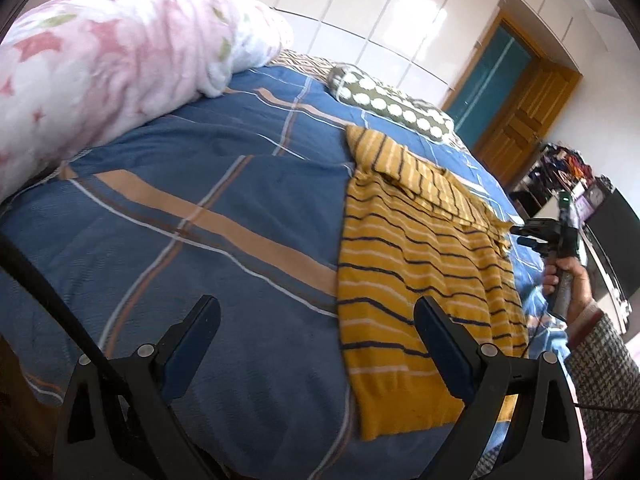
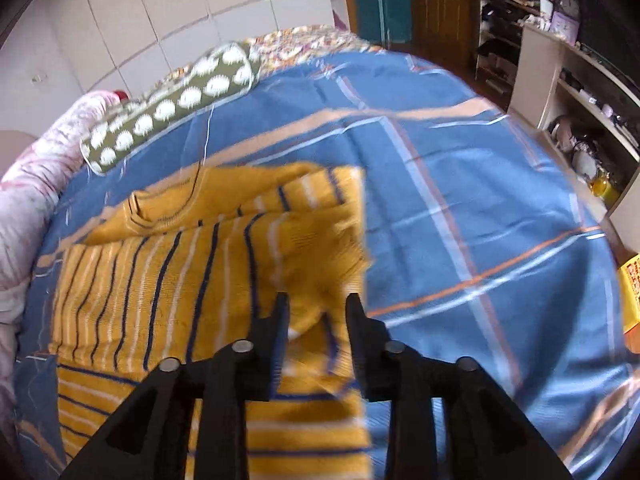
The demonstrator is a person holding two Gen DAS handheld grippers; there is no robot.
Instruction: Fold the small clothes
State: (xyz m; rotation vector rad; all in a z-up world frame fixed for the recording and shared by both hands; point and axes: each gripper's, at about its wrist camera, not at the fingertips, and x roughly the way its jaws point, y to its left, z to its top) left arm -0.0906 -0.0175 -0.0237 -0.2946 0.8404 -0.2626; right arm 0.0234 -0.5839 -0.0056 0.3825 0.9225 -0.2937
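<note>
A: Left gripper [image 1: 316, 320] state?
B: Jaws wide apart, nothing between them (hovering over the bed [image 1: 180, 200]).
A: Right gripper [image 2: 316, 304]?
B: Partly parted, pads clear of cloth. Yellow striped sweater [image 2: 168, 264] lies part-folded on the blue plaid bedspread, below the dotted pillow [image 2: 176, 104].

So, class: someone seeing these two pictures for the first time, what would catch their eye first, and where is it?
The yellow striped sweater stands out, spread partly folded on the blue plaid bedsheet. Behind it, a pink floral quilt is bundled along one side of the bed, with a green dotted pillow at the bed's far end.
</note>
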